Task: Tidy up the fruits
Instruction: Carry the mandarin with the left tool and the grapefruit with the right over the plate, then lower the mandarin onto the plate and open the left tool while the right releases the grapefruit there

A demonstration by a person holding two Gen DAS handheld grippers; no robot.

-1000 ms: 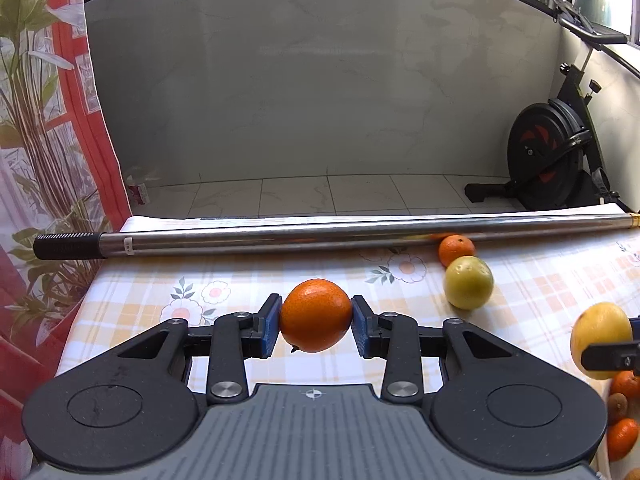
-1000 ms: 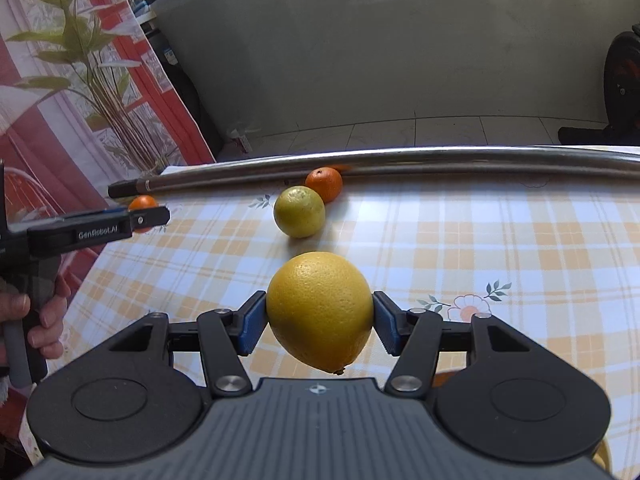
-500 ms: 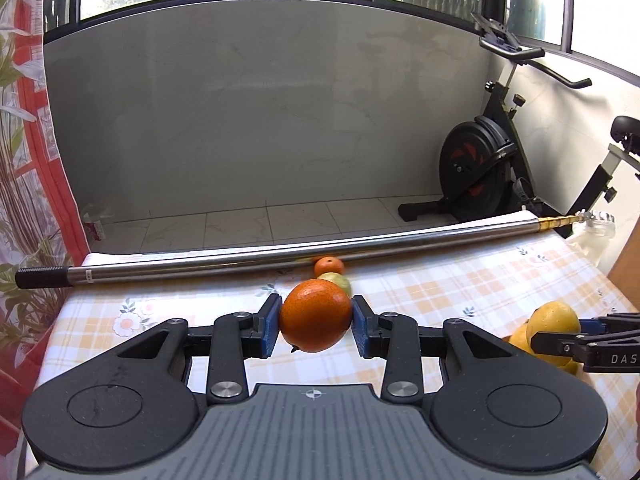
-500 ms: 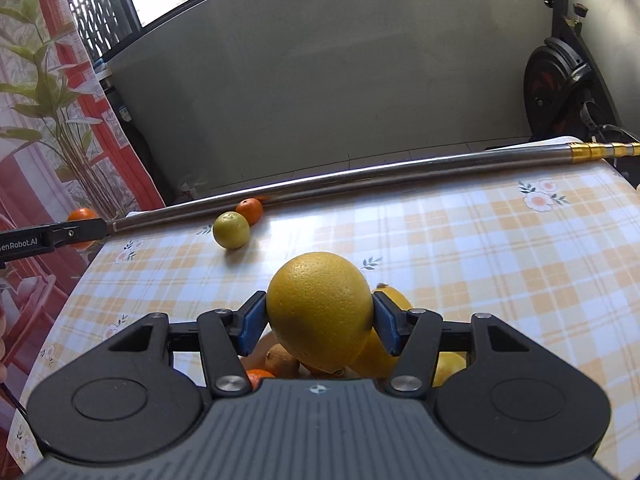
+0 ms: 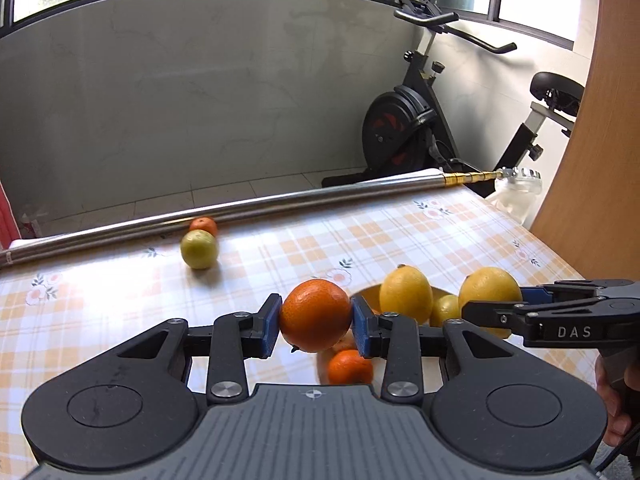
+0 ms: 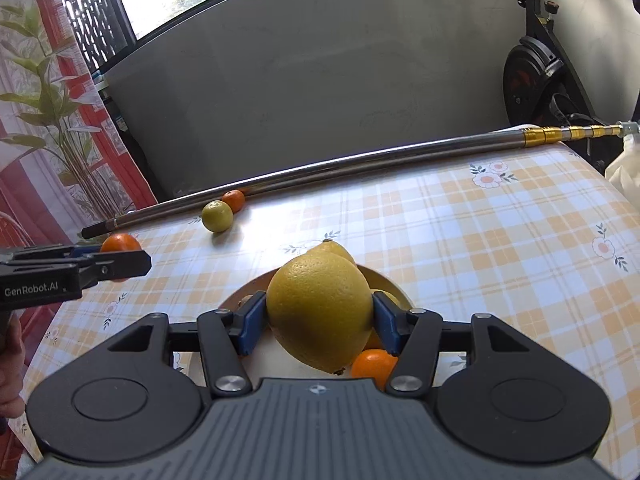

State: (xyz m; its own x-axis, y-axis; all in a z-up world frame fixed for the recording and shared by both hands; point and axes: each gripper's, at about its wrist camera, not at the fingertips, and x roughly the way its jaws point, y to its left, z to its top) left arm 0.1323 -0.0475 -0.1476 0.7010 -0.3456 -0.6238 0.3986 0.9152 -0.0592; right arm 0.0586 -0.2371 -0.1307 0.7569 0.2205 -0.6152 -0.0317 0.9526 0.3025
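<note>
My left gripper is shut on an orange and holds it above the near left edge of a yellow bowl. My right gripper is shut on a large lemon and holds it over the same bowl. The bowl holds another lemon, a smaller yellow fruit and small tangerines. A yellow-green citrus and a small tangerine lie on the checked tablecloth near the far edge.
A long metal pole lies along the table's far edge. An exercise bike stands beyond the table on the right. A wooden panel rises at the right. A red floral curtain hangs on the left.
Both grippers have swung right and moved over the bowl with their fruit still held. The loose citrus and tangerine now lie far to the left.
</note>
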